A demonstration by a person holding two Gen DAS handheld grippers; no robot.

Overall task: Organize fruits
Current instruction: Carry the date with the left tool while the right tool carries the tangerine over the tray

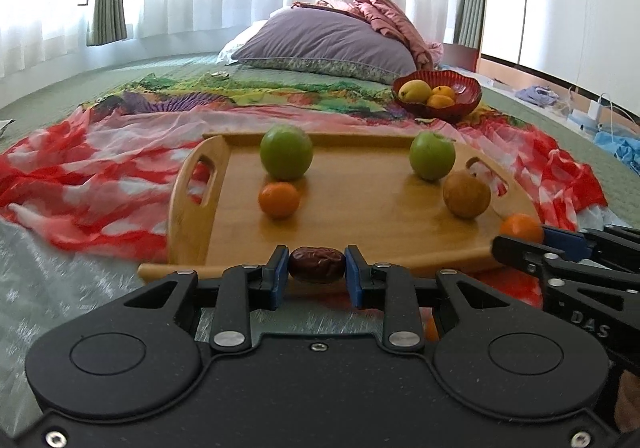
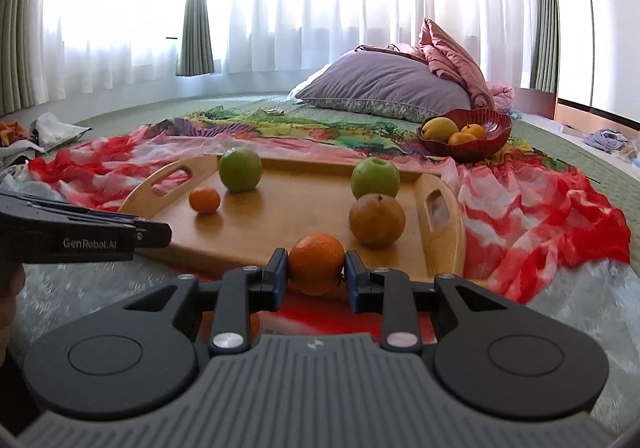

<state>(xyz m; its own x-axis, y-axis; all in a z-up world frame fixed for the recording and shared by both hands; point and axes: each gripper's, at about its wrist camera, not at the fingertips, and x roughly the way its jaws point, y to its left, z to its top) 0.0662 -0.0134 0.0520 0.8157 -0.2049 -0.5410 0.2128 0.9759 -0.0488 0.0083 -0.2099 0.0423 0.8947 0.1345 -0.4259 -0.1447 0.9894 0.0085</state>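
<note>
My left gripper (image 1: 317,267) is shut on a dark red date (image 1: 317,265) at the near edge of the wooden tray (image 1: 360,208). My right gripper (image 2: 316,268) is shut on an orange (image 2: 316,262) over the tray's (image 2: 288,216) near right part; this orange also shows in the left wrist view (image 1: 521,228). On the tray lie two green apples (image 1: 286,152) (image 1: 432,155), a small orange (image 1: 279,200) and a brown pear (image 1: 466,195). A red bowl (image 1: 464,100) beyond the tray holds a yellow fruit (image 1: 414,90) and oranges (image 1: 440,101).
The tray rests on a red and white cloth (image 1: 80,184) spread over a green bed cover. A purple pillow (image 1: 328,40) and pink bedding (image 1: 384,16) lie behind the bowl. Clutter (image 2: 48,132) lies at the far left, clothes and cables (image 1: 592,112) at the right.
</note>
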